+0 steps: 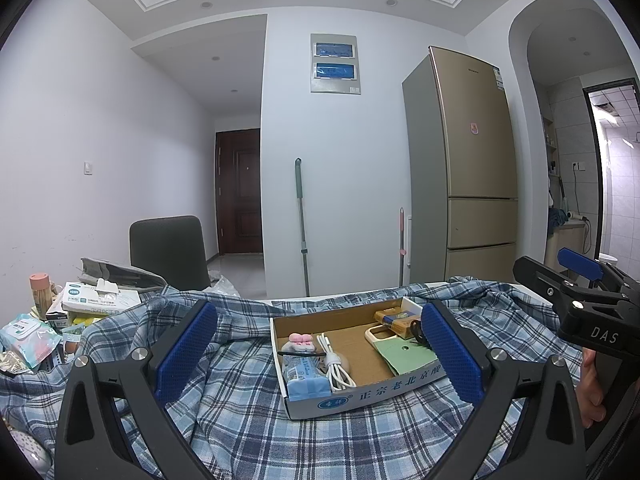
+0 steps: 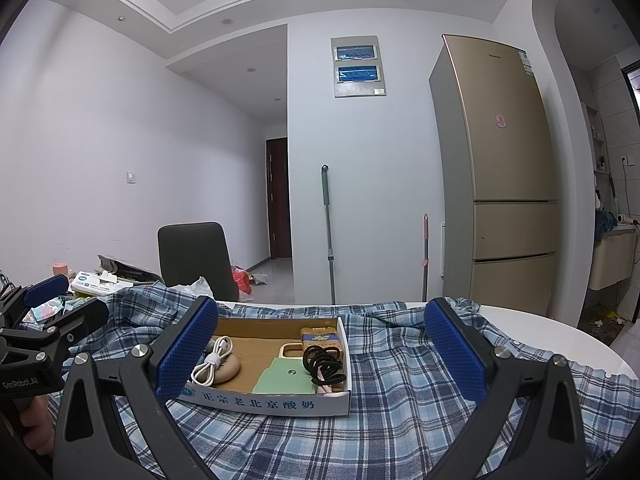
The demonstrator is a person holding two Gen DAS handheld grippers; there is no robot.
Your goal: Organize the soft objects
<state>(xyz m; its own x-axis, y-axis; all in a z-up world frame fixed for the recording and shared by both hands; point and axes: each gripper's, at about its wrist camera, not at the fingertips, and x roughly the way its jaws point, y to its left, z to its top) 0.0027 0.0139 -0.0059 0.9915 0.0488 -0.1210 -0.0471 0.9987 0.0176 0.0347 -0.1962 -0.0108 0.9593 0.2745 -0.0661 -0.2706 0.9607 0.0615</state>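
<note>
Left wrist view: left gripper [image 1: 320,354] jaws spread wide, empty, over cardboard tray [image 1: 404,386] mid-frame on plaid shirt [image 1: 248,420]; right gripper [image 2: 320,356] likewise w/ nothing held.

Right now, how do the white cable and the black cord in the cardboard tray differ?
The white cable is smooth, folded into a neat bundle with a band round its middle; the black cord is a loose, curly tangle. The white cable lies at the left end of the cardboard tray, on a round beige item; the black cord lies at the right end, partly on a green card. Both rest inside the tray, untouched by either gripper.
</note>
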